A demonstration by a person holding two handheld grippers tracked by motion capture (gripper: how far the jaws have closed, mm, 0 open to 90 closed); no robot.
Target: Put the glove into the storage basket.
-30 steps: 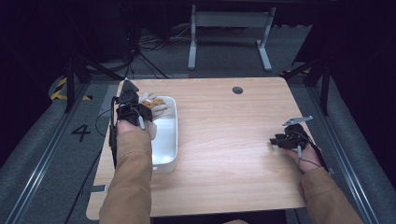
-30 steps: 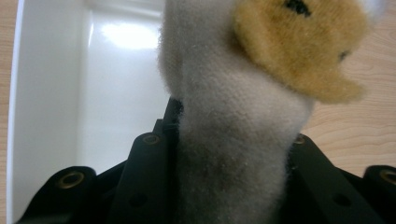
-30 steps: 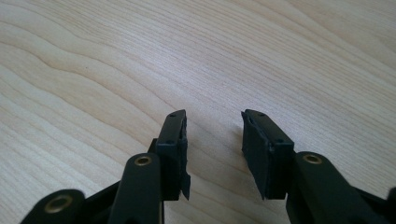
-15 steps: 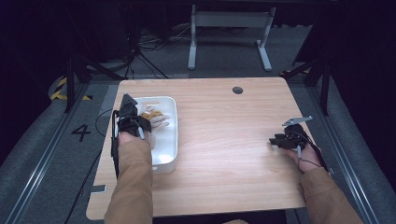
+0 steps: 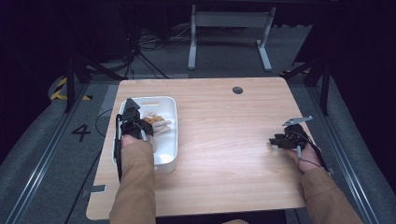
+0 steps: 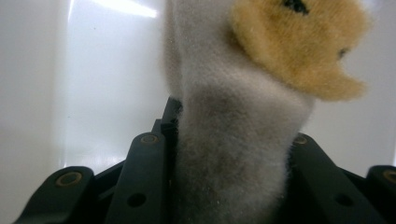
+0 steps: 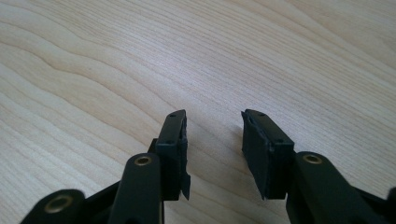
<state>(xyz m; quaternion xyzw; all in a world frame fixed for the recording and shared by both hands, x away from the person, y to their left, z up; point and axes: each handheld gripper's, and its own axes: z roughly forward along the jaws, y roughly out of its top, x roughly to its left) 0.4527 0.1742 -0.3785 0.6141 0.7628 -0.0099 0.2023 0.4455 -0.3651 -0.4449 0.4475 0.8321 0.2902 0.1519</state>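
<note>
Pale wooden table (image 5: 224,154) amid dark room, left gripper (image 5: 135,122) clamped on plush toy (image 5: 156,123), right gripper (image 5: 280,140) apart.

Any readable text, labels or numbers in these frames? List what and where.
"4": black numeral on the grey floor left of the table.
Yellow-black hazard stripes on the floor: a marking, no text.
Nothing legible on the tray, toy or either claw.

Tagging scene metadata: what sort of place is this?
Probably a lab or data-collection bay, not a home. A bare wooden table stands on grey floor with a painted number 4, hazard tape and loose cables. The left gripper holds a plush toy over a white tub.
</note>
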